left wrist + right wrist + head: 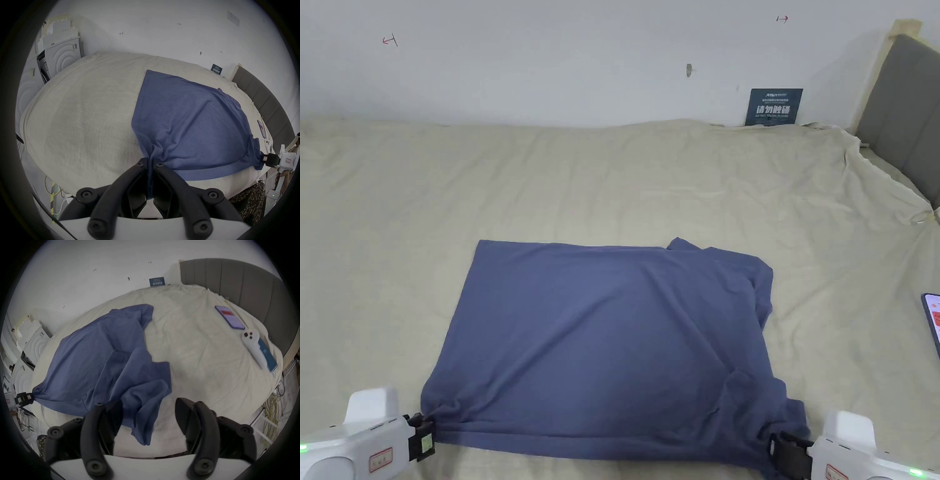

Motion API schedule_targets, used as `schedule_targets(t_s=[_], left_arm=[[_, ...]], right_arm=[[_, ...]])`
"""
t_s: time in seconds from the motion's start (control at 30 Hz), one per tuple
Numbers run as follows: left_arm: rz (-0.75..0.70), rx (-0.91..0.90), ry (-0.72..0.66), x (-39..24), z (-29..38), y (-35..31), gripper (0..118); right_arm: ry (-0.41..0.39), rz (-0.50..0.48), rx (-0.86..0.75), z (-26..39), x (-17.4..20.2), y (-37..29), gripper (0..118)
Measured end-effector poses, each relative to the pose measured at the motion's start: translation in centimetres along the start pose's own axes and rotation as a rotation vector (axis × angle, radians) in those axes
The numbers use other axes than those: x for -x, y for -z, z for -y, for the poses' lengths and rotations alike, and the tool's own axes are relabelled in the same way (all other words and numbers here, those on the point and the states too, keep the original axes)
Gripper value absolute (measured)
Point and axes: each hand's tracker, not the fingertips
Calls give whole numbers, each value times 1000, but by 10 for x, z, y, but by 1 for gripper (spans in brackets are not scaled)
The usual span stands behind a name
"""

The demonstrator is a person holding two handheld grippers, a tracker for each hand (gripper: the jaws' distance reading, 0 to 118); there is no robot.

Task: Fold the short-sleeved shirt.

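The blue shirt lies in the lower middle of the frame on the bed. It is soft, light and limp, so corners are the best hold. The left gripper is clenched on the near left corner; the right gripper stands released, cloth loose between its fingers.

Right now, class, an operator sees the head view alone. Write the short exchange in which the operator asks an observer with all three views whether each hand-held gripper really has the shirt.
Operator: Is the left hand-held gripper clamped on the shirt?
Observer: Yes. In the left gripper view its jaws are shut on a bunched corner.
Operator: And the right hand-held gripper?
Observer: No. In the right gripper view its jaws stand wide apart, with cloth lying loose between them, not pinched.
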Motion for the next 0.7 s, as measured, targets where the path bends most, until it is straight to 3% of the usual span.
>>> schedule_targets(t_s=[0.03,0.2,0.47,0.7], left_arm=[[3,1,0,0,1,1,2],[6,8,-11,5,2,3,2],[38,-20,-56,11,-25,4,2],[33,-80,35,-4,-86,14,2]], right_arm=[[1,-5,3,1,0,1,2],[10,-26,-27,4,0,-15,2],[-145,-37,-169,-39,6,-43,2],[-225,-41,-233,-108,21,-34,2]])
